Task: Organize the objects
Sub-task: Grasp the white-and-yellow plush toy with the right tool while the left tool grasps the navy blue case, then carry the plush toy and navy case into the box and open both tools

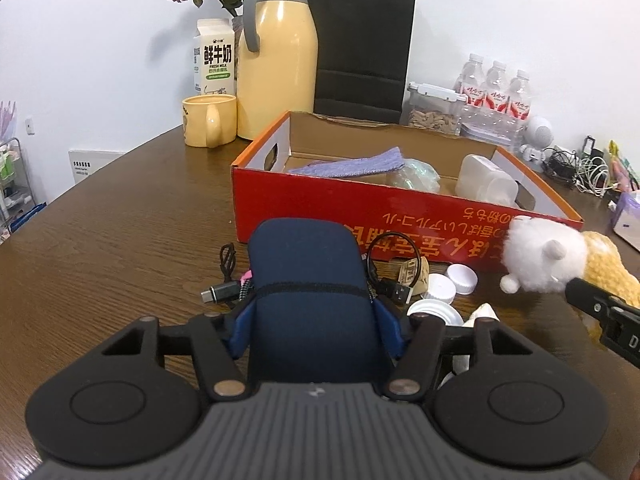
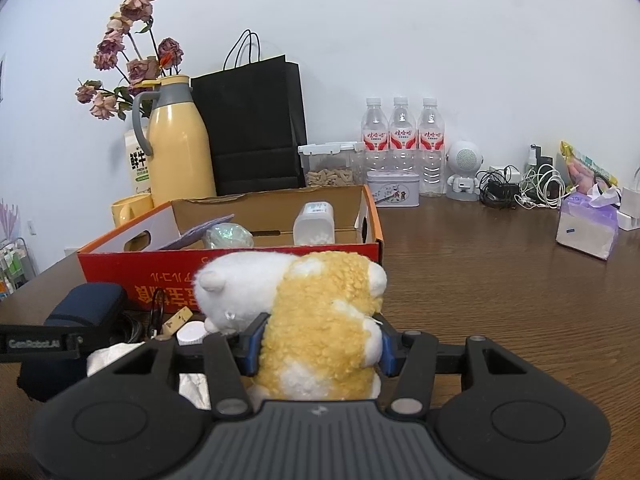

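The table (image 2: 480,280) carried a red box (image 1: 360,208) toward its back edge, open-topped and already holding a cloth, a bag and a white jar. In front of the box, nearer the front edge, sat the navy pouch (image 1: 308,272) amid cables and white caps (image 1: 452,280). The left gripper (image 1: 310,320) had its blue pads against the pouch's sides, apparently pinching it. The right gripper (image 2: 316,344) pinched the plush toy (image 2: 304,312) around its yellow body, head toward the box wall. To do this well, I judged each should lift clear of the wall before crossing it, the pouch coming straight up so its grip would not drag the cables. The toy looked soft, so a firm squeeze seemed needed.
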Available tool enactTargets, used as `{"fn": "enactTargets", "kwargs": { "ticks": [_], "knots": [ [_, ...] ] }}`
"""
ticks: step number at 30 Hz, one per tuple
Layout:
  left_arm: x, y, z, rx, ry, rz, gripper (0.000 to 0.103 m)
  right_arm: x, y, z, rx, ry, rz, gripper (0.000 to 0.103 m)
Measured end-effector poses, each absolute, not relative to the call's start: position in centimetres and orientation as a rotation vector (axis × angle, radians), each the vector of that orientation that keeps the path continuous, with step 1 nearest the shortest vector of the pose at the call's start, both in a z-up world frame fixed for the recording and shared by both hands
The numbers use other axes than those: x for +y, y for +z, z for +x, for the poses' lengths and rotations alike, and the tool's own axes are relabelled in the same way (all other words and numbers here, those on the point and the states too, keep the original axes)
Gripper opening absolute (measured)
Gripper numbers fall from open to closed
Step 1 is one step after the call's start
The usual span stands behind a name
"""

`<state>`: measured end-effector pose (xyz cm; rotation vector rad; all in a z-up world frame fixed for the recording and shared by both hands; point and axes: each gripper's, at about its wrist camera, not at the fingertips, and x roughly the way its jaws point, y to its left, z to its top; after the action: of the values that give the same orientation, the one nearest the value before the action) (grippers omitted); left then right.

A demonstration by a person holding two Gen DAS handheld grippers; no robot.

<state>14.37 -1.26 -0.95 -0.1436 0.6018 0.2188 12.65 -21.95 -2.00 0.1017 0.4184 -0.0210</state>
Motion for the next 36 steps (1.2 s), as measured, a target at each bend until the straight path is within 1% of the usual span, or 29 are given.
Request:
{"fn": "enactTargets", "kwargs": {
  "ticks": [9,17,23,27,32,36],
  "knots": [
    [-0.9,1.3,13.0,0.543,0.149,-0.132,0.062,-21.1,-1.6,11.8,0.378,-0.008,0.063,0.051],
    [-0.4,5.4,13.8,0.427,0.099,-0.129,0.062,-20.5,1.5,12.7,0.312,0.036,0.080,0.051],
    [0.2,7.6,17.5,0.378,0.090,-0.141,0.062,-18.8,4.3,16.9,0.289,0.055,0.051,0.051],
    [1.2,7.5,20.5,0.392,0.094,-0.190,0.062,-17.7,5.0,21.1,0.302,0.058,0.047,0.051],
    [2.4,6.8,24.9,0.393,0.132,-0.229,0.062,-17.1,4.7,26.3,0.346,0.056,0.054,0.051],
    [2.8,5.5,28.8,0.427,0.145,-0.218,0.062,-16.8,3.2,30.2,0.408,0.057,0.101,0.051]
  ]
}}
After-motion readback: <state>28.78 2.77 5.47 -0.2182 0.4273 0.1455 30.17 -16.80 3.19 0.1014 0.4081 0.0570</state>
